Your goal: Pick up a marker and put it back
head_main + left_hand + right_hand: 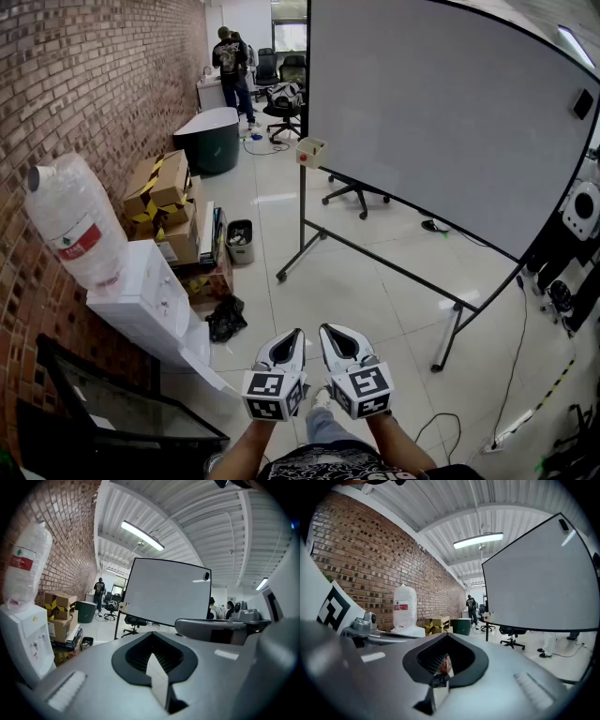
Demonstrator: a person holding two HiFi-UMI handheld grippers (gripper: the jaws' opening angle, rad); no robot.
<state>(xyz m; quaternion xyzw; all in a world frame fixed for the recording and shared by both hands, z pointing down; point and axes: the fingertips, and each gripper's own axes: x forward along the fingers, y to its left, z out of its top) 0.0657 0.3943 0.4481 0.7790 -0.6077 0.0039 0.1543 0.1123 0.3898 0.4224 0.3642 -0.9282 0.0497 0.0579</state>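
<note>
Before the whiteboard (441, 122), left gripper (297, 333) and right gripper (325, 330) side by side, fingers (93, 667) of both together, empty

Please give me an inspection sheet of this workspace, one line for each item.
Surface: tiled floor; blank whiteboard on a stand.
Job's things: no marker seen; small box on the whiteboard's left edge.
Clutter: cardboard boxes, water dispenser, bin, black bag along the brick wall.
Grippers: left gripper and right gripper shut, empty, side by side.
Cables: cable on the floor at right.
Surroundings: person and office chairs far back.
</note>
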